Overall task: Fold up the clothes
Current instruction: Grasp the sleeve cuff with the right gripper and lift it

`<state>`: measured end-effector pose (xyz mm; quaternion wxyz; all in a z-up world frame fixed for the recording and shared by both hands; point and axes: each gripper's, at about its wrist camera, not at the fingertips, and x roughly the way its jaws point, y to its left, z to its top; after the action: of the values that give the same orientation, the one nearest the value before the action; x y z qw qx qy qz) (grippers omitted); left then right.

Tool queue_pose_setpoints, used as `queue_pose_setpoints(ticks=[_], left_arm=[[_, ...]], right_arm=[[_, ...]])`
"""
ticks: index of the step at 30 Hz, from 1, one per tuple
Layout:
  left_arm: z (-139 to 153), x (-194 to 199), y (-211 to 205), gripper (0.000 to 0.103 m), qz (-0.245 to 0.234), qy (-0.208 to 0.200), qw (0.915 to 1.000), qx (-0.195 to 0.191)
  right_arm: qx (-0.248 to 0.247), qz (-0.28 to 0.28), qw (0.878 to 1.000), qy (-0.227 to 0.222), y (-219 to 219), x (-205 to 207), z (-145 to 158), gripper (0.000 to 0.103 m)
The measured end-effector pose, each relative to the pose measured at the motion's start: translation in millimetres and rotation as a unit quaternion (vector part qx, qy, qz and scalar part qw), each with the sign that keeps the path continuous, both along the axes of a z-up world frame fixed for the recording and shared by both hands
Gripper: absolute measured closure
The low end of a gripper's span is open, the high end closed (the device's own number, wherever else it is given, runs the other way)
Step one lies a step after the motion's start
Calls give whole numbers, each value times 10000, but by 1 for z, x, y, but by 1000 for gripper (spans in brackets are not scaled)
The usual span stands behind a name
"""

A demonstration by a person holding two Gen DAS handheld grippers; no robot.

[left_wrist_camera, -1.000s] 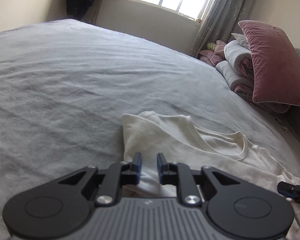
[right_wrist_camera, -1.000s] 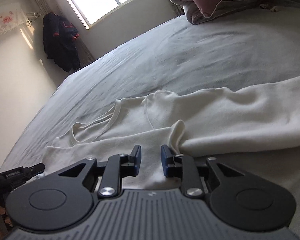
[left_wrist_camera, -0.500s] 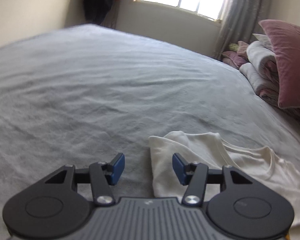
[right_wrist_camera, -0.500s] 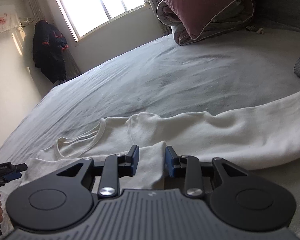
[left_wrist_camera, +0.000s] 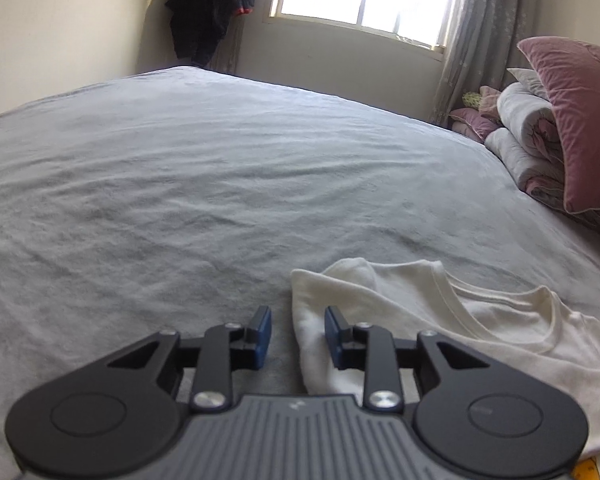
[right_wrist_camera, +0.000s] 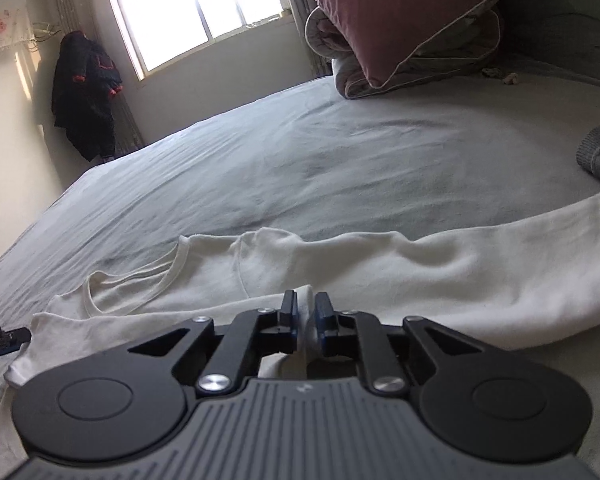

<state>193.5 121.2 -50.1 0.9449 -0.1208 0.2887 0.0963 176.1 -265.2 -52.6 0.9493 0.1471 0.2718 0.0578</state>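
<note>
Since a second ago, both grippers have slid to new spots on the white shirt [right_wrist_camera: 380,264], which lies spread on the grey bed [left_wrist_camera: 220,184]. Right gripper [right_wrist_camera: 305,322]: jaws closing, pinching a raised fold of cloth. Left gripper [left_wrist_camera: 296,334]: jaws closing around the shirt's edge, not yet pressing. Judged: both grips are forming for a fold. Pink pillow [left_wrist_camera: 580,120] beyond.

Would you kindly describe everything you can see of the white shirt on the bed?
The white shirt is a cream, soft knit top with a ribbed round neckline and long sleeves. It lies flat but rumpled on the grey bedsheet, one sleeve stretched out sideways. The right gripper is closing on a raised fold of it; the left gripper is closing around its folded edge, not yet pressing.
</note>
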Motion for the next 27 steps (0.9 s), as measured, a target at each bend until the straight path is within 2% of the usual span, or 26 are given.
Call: queue_pose_setpoints(ticks=[3, 5, 7, 9, 12, 14, 17, 20, 23, 27], left_arm=[[8, -16, -2, 67, -168, 116, 9997, -123], [13, -25, -6, 62, -358, 270, 9989, -118], [17, -35, -12, 61, -558, 350, 9978, -17], [21, -46, -18, 56, -711, 332, 9969, 53], [23, -63, -23, 51, -910, 321, 9953, -51], [24, -74, -27, 46, -1035, 399, 9938, -91], [29, -90, -30, 36, -1089, 490, 9928, -117], [32, -105, -28, 33, -1069, 412, 9932, -191], [31, -114, -23, 30, -1012, 151, 9945, -229], [26, -106, -17, 30, -938, 173, 9945, -426]], right_arm=[[141, -210, 9997, 0, -4, -5, 3, 81], [262, -372, 9990, 48, -6, -10, 5, 61], [357, -521, 9979, 119, -8, -17, 9, 60], [402, -716, 9963, 241, -14, -21, 14, 60], [376, -1143, 9923, 308, -34, -33, 22, 60], [361, -1436, 9884, 338, -52, -43, 26, 56], [662, -2090, 9747, 447, -82, -54, 19, 54], [1045, -2889, 9508, 413, -111, -69, 8, 53], [1066, -3208, 9405, 346, -125, -74, -1, 53], [1509, -3334, 9305, 113, -145, -74, -16, 53]])
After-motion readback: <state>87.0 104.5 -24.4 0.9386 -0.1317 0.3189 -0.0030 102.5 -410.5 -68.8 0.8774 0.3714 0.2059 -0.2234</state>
